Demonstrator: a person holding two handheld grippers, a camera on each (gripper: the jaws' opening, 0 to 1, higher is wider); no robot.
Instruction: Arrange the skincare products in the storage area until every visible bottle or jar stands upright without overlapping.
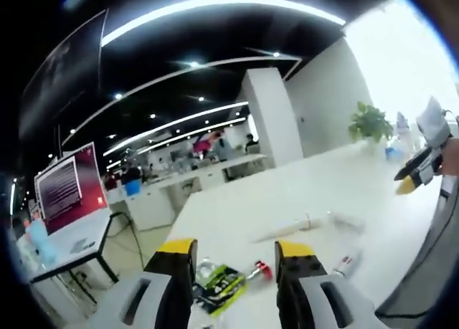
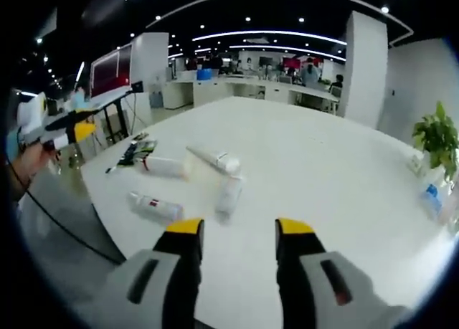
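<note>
On the white table we see four skincare tubes lying flat near its left corner. Our left gripper and right gripper both hover above the table, jaws apart, holding nothing.

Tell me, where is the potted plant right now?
In the right gripper view, the potted plant stands at the table's far right edge, well away from the lying tubes.
</note>
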